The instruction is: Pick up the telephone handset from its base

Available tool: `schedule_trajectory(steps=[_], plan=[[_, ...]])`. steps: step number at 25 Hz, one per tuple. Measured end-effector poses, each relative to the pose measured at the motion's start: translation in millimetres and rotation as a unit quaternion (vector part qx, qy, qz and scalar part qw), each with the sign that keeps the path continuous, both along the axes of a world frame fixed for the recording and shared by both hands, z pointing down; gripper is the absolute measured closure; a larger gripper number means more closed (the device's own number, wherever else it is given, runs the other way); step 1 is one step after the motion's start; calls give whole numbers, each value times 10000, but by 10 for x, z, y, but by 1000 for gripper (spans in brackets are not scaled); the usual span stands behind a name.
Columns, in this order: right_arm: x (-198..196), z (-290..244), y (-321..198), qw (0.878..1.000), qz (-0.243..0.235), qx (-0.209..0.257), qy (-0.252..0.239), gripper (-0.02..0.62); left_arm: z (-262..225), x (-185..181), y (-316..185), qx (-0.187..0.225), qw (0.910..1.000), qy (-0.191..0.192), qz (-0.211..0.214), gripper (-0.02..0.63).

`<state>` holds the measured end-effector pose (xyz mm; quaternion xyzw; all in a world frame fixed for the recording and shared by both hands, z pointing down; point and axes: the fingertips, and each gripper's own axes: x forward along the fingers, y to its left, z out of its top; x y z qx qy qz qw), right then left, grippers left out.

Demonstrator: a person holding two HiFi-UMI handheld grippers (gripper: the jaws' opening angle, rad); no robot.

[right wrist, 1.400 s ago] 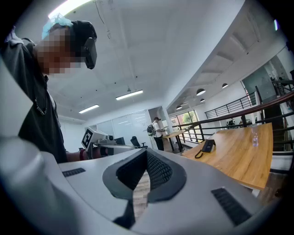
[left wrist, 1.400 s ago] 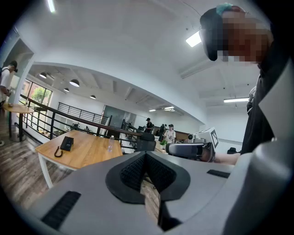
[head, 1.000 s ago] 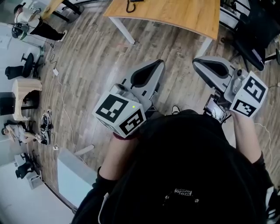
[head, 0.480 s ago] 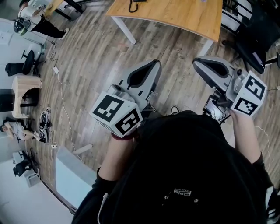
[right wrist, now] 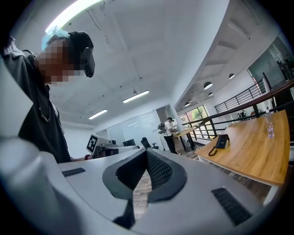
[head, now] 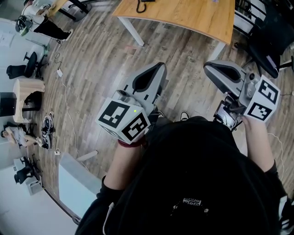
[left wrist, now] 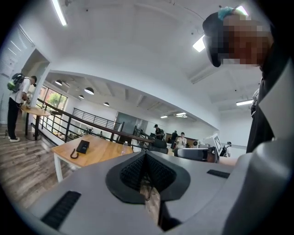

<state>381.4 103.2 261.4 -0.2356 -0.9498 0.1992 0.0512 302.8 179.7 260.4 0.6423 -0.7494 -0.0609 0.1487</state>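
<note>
The black telephone (head: 141, 5) lies on a wooden table (head: 193, 16) at the top edge of the head view, its coiled cord hanging off its near side. It also shows far off as the telephone (left wrist: 82, 147) in the left gripper view and the telephone (right wrist: 222, 141) in the right gripper view. My left gripper (head: 160, 68) and right gripper (head: 210, 68) are held side by side over the plank floor, well short of the table. Both are shut with nothing between the jaws, seen again as the left gripper (left wrist: 145, 155) and the right gripper (right wrist: 147, 153).
White table legs (head: 131, 30) stand between me and the phone. A black office chair (head: 271, 32) sits at the right of the table. A cable (head: 64, 101) runs along the floor at left. A clear bottle (right wrist: 269, 128) stands on the table. People stand in the distance.
The left gripper has drifted slightly to the left and rolled a little. The right gripper has barely shifted. Both stay shut and empty.
</note>
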Motion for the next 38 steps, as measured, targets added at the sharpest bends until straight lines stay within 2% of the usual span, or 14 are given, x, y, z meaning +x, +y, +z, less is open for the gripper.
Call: schedule_trajectory(steps=[3, 7, 15, 23, 28, 38], plan=[[-37, 37, -41, 9999, 91, 14, 78, 580, -25, -114, 67, 102, 9995, -52, -303, 601], [-138, 126, -126, 9991, 292, 80, 299, 580, -14, -141, 69, 95, 9997, -59, -235, 601], [-199, 105, -128, 9994, 141, -174, 248, 580, -79, -110, 107, 274, 9995, -16, -185, 601], [-260, 88, -113, 9994, -113, -293, 156, 580, -69, -114, 230, 257, 9983, -34, -518, 601], [-440, 68, -278, 9985, -189, -504, 108, 580, -94, -278, 207, 214, 9966, -63, -796, 601], [-392, 11, -398, 9975, -247, -647, -168, 580, -229, -184, 234, 125, 9959, -281, -846, 601]])
